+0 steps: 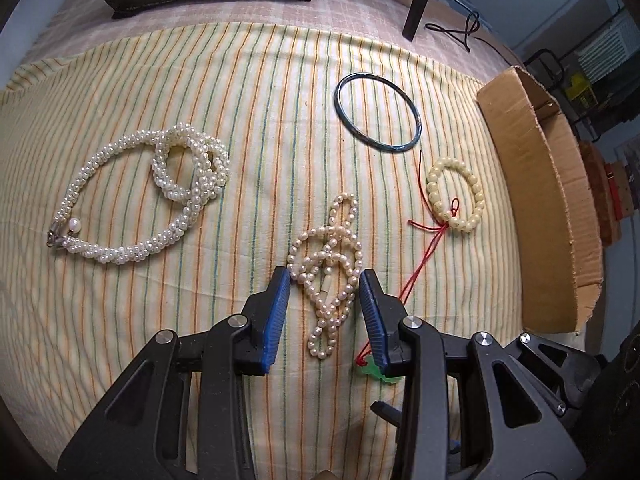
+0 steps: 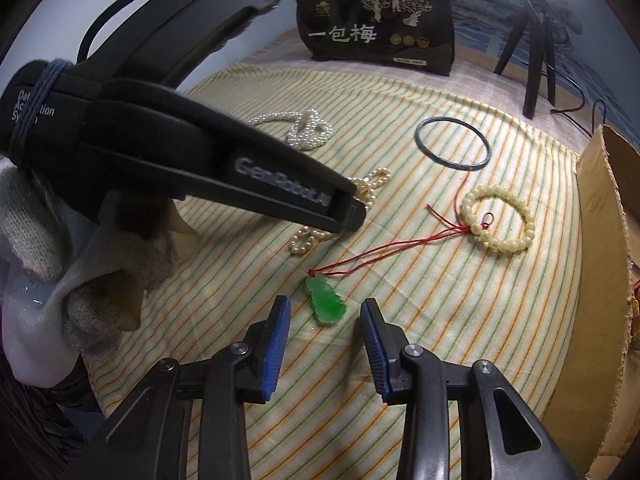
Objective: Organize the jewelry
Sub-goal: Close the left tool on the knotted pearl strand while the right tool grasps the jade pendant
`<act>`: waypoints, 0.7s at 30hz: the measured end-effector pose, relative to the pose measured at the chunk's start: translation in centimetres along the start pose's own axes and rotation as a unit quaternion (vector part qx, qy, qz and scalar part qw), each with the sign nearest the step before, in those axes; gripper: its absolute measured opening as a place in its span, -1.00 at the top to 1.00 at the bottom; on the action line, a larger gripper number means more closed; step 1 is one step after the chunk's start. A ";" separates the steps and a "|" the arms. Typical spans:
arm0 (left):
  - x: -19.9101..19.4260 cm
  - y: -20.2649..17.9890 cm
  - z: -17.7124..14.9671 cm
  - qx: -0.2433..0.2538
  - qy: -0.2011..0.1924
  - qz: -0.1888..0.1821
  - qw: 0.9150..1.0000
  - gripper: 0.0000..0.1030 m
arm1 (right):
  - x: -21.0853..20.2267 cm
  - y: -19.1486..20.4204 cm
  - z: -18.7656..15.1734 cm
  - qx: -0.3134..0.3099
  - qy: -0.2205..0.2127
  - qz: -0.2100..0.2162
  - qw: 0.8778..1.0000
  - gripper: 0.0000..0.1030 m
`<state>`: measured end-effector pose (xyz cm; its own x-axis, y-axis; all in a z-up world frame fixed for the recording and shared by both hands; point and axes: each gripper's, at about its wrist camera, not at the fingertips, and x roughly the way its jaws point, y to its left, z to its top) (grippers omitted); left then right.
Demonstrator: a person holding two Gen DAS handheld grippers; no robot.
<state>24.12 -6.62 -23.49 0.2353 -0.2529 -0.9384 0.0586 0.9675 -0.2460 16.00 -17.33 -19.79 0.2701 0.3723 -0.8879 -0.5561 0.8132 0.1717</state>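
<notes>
1. Fingers of the left gripper (image 1: 325, 296) stand apart, straddling the small pearl strand (image 1: 326, 268) that lies in a loose tangle on the striped cloth (image 1: 260, 100); the pads press on nothing yet. Best, I judge, to close over the thick middle of the tangle, not a single loop, so the strand lifts as one bundle.
2. Fingers of the right gripper (image 2: 325, 320) also stand apart around the green pendant (image 2: 326, 300), with a gap on both sides. The pendant lies flat, so the tips probably need to reach the cloth before they pinch its narrow sides.
3. Red cord (image 2: 384, 248) runs from the pendant toward 1 o'clock and seems to end at the knot beside the cream bead bracelet (image 2: 498, 220); whether they are tied together I cannot tell. Lift slowly and watch whether the bracelet drags.
4. Cardboard box (image 2: 600, 260) at 3 o'clock looks like the likely destination.
5. Dark bangle (image 2: 452, 142) at 1 o'clock and the thick pearl rope (image 1: 132, 200) at 10 o'clock wait untouched.
</notes>
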 end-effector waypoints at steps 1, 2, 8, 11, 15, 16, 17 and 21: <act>0.0 -0.1 0.1 0.001 -0.001 0.004 1.000 0.26 | 0.1 0.2 0.0 -0.003 0.001 -0.001 1.000 0.27; 0.1 0.0 0.1 0.002 0.000 0.008 1.000 0.26 | 0.2 0.3 0.0 -0.005 0.001 -0.002 1.000 0.27; 0.2 0.1 0.2 0.005 0.001 0.021 1.000 0.27 | 0.4 0.4 -0.2 -0.008 0.001 -0.007 1.000 0.27; 0.1 0.1 0.0 0.009 -0.004 0.041 0.999 0.47 | 0.6 0.5 -0.2 -0.008 0.001 -0.011 1.000 0.27; 0.3 0.7 0.3 -0.001 -0.006 0.044 0.999 0.78 | 0.7 0.7 -0.3 -0.010 -0.001 -0.015 1.000 0.27; 0.3 0.8 0.3 -0.002 -0.006 0.043 0.999 0.80 | 0.9 0.7 -0.2 -0.010 -0.001 -0.016 1.000 0.27; 0.3 0.9 0.3 -0.003 -0.006 0.040 0.999 0.80 | 0.9 0.8 -0.2 -0.011 -0.001 -0.018 1.000 0.27; 0.1 1.2 0.1 0.001 -0.008 0.039 0.999 0.82 | 1.4 1.3 0.2 -0.024 -0.001 -0.032 0.999 0.27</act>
<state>24.31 -5.49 -23.81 0.2556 -0.1761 -0.9506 0.0410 0.9844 -0.1713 15.77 -15.64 -20.72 0.3076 0.3210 -0.8957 -0.5746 0.8130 0.0941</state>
